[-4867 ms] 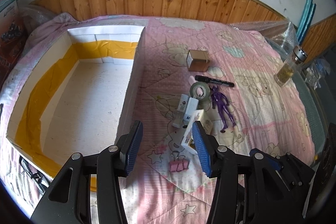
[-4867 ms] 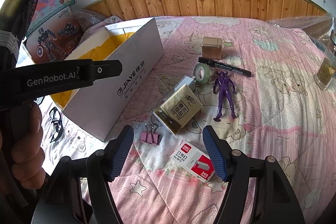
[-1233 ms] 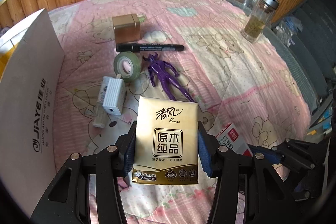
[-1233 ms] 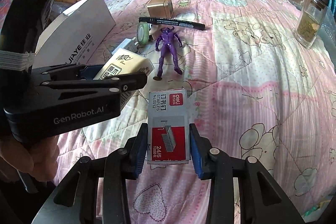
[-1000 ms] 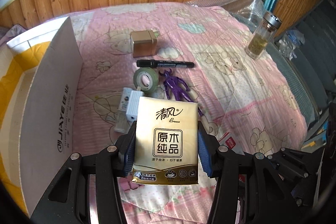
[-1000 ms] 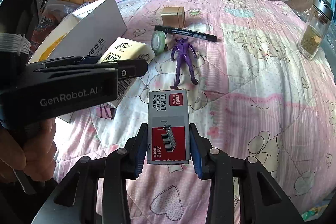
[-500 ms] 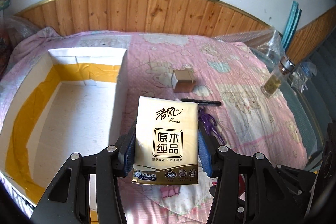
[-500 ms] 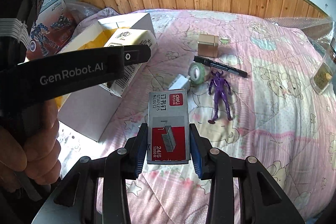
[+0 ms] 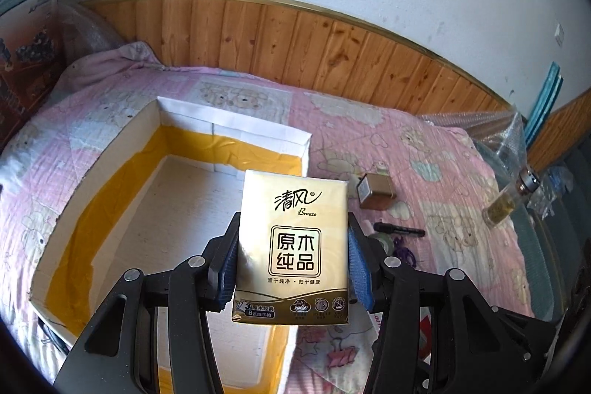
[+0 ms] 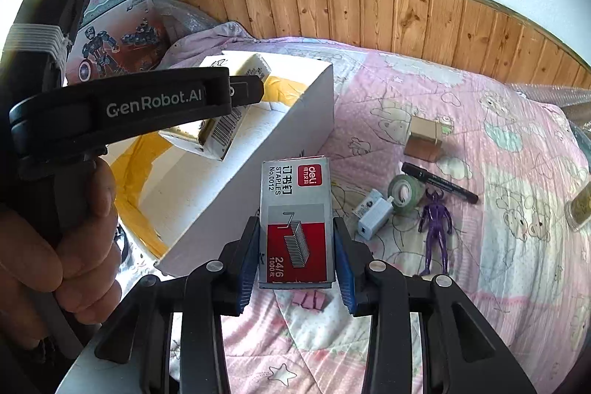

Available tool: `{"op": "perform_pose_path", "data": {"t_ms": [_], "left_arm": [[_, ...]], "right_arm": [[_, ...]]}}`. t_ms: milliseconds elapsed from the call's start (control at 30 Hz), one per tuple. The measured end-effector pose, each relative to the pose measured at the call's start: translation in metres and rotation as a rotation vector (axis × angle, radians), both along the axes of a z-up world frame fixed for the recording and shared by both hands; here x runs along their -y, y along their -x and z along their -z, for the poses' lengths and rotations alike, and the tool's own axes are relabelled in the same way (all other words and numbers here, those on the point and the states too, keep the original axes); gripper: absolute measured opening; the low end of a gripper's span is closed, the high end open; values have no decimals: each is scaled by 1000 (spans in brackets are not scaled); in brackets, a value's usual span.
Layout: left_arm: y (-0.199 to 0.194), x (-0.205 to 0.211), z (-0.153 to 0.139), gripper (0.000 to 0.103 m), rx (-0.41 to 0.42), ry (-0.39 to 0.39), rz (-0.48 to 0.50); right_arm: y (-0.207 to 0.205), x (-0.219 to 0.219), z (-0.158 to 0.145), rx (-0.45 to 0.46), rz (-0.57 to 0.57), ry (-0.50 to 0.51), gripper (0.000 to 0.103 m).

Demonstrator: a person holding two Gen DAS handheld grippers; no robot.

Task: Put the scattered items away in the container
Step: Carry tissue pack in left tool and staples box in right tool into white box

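Note:
My left gripper (image 9: 291, 268) is shut on a gold tissue pack (image 9: 293, 246) and holds it in the air over the open white box (image 9: 110, 194) with yellow tape inside. In the right wrist view the same pack (image 10: 221, 132) hangs above the box (image 10: 288, 120). My right gripper (image 10: 297, 257) is shut on a grey and red staples box (image 10: 295, 220), just right of the container's near wall. On the pink quilt lie a white charger (image 10: 375, 215), a tape roll (image 10: 404, 191), a black marker (image 10: 439, 181), a purple figure (image 10: 436, 228), a small brown box (image 10: 423, 139) and a pink binder clip (image 10: 310, 301).
A glass jar (image 9: 511, 196) stands near the bed's right edge. Toy cartons (image 10: 118, 13) lean at the back left by the wooden wall panel (image 9: 295, 43). A person's hand (image 10: 59, 253) grips the left tool's handle. Bubble wrap (image 9: 495, 124) lies at the back right.
Both grippers have risen and swung left with their loads. The tissue pack now hangs over the box's inside; the staples box has come up beside the box's wall.

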State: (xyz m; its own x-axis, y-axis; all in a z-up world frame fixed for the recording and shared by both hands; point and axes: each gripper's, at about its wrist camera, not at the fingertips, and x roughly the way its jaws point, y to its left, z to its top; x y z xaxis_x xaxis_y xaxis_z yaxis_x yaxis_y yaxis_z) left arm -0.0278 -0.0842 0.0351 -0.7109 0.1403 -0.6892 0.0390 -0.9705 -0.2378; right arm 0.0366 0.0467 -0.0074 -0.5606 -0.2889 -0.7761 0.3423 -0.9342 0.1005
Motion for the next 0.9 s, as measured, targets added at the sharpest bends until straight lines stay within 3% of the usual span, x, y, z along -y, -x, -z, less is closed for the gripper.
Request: {"op": "perform_pose_path", "data": {"t_ms": [333, 900], "left_arm": [[5, 31, 0, 53, 8, -30, -51], [27, 74, 19, 53, 59, -75, -113]], "right_arm": [[19, 37, -17, -40, -67, -16, 39], [58, 74, -21, -57, -119, -46, 39]]}}
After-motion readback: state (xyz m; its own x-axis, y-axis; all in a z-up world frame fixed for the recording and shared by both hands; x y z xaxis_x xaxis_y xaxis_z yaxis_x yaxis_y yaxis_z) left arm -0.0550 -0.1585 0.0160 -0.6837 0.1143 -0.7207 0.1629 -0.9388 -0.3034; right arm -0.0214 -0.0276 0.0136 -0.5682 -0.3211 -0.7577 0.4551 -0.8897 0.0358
